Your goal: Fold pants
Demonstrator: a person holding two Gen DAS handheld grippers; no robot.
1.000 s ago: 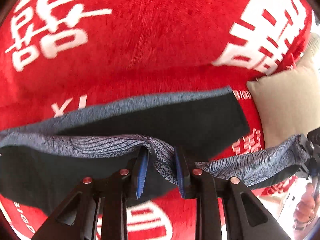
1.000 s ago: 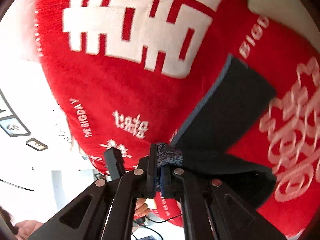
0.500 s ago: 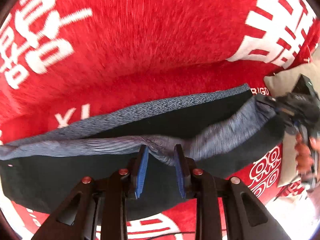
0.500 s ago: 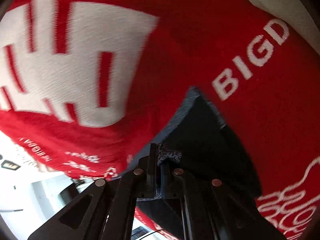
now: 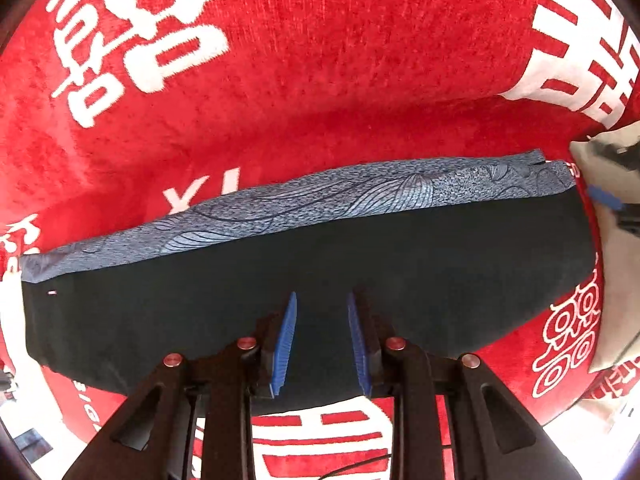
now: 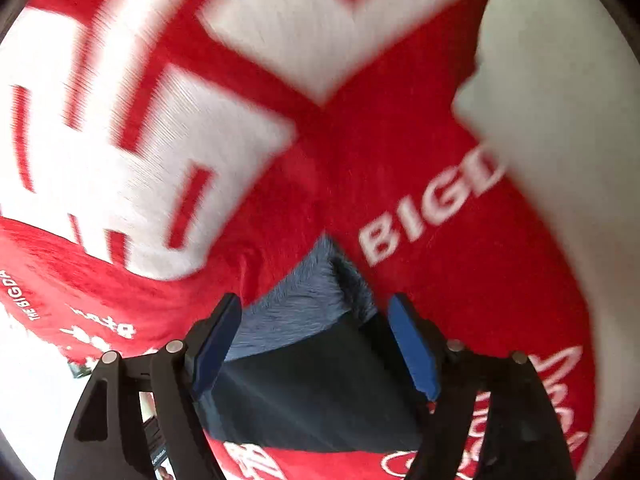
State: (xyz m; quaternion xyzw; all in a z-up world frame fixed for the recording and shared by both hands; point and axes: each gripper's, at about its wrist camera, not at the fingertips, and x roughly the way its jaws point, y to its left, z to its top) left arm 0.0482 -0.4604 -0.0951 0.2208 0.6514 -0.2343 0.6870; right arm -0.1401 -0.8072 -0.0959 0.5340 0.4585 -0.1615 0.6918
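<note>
The pants (image 5: 320, 264) lie flat and folded lengthwise on the red blanket, dark fabric with a blue patterned band (image 5: 304, 204) along the far edge. My left gripper (image 5: 322, 304) is open and empty just above the dark fabric near its front edge. In the right wrist view, my right gripper (image 6: 316, 312) is open wide over the end corner of the pants (image 6: 304, 344), holding nothing. The right gripper's blue pad also shows at the right edge of the left wrist view (image 5: 606, 198).
A red blanket (image 5: 320, 80) with large white characters covers the surface. A beige cushion (image 5: 616, 240) sits at the right, beside the end of the pants. The blanket's lettering "BIGD" (image 6: 428, 216) lies just beyond the pants corner.
Both grippers have let go of the patterned band. The folded layer now lies flat on the pants. The right gripper has opened wide; the left has pulled back.
</note>
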